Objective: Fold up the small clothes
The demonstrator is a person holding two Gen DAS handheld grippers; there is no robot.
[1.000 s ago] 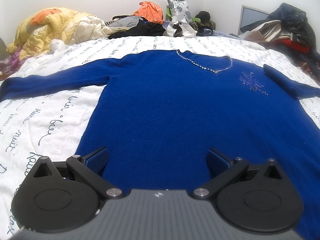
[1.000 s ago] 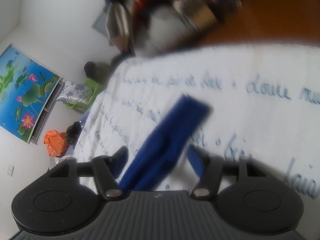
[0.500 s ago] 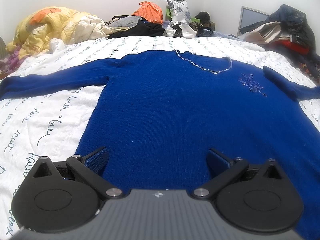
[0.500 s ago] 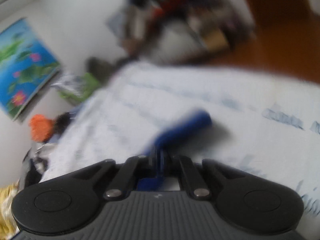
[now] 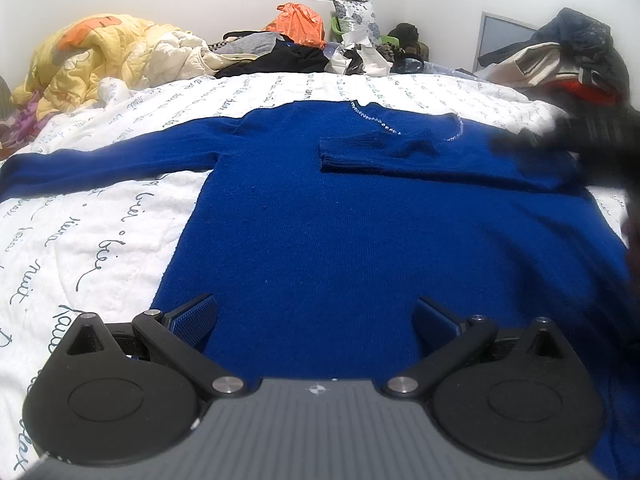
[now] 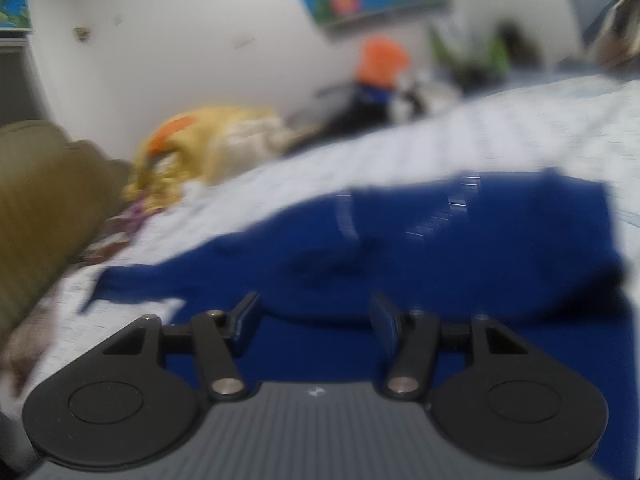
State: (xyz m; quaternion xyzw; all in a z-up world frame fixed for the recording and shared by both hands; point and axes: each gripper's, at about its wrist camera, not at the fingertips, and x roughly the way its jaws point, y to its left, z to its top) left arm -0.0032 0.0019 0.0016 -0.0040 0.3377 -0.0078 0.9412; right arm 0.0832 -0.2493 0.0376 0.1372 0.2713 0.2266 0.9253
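A royal-blue knit sweater (image 5: 340, 220) with a beaded neckline lies flat on the white bedspread (image 5: 80, 240). Its right sleeve (image 5: 420, 156) lies folded across the chest; its left sleeve (image 5: 100, 160) stretches out to the left. My left gripper (image 5: 316, 320) is open and empty, low over the sweater's hem. My right gripper (image 6: 312, 324) is open and empty just above the sweater (image 6: 400, 248); it shows as a dark blur at the right edge of the left wrist view (image 5: 592, 140).
A yellow quilt (image 5: 100, 56) is heaped at the bed's far left. Dark clothes, an orange bag (image 5: 298, 24) and pillows sit along the headboard. A clothes pile (image 5: 568, 60) stands at the right. An olive cushion (image 6: 44, 200) is at the left in the right wrist view.
My right gripper shut on the right sleeve's cuff, carried it over the sweater's chest and opened, leaving the sleeve folded there. The left gripper has stayed still.
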